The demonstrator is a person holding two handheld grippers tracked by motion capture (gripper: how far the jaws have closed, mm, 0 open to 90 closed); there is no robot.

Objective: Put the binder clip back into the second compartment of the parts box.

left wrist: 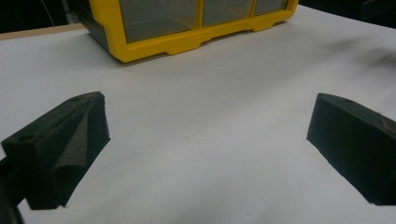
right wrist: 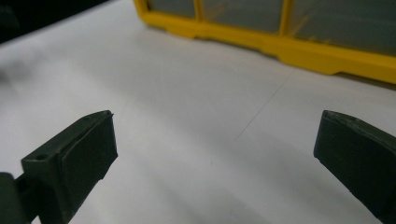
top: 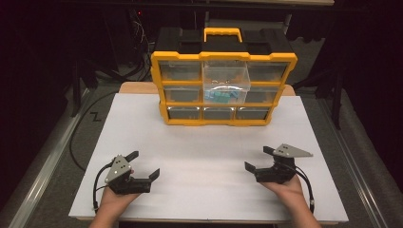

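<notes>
A yellow organizer cabinet [top: 223, 88] is stood at the far side of the white bench [top: 204, 156], and its middle drawer [top: 226, 78] in the top row is seen pulled forward, well out of its slot, with small blue and green parts [top: 223, 97] visible through the clear plastic just below it. This drawer is judged to be the thing in hand.

The main risk is judged to lie in that overhang: if the drawer is nudged from one side only, it may be tipped or slid right out of the cabinet, and its contents spilled over the bench. A push that is off-centre may also jam the drawer askew in its slot, or shove the light cabinet backward rather than seat the drawer.

The left gripper [top: 144, 165] and the right gripper [top: 259, 158] are held low over the bench, in front of the cabinet and well apart from it, one toward each front corner. On both, the fingers [left wrist: 70, 149] are spread wide with nothing between them; the same is shown by the right gripper's fingers [right wrist: 79, 158]. The drawer is thus well beyond the fingers and higher than them.
</notes>
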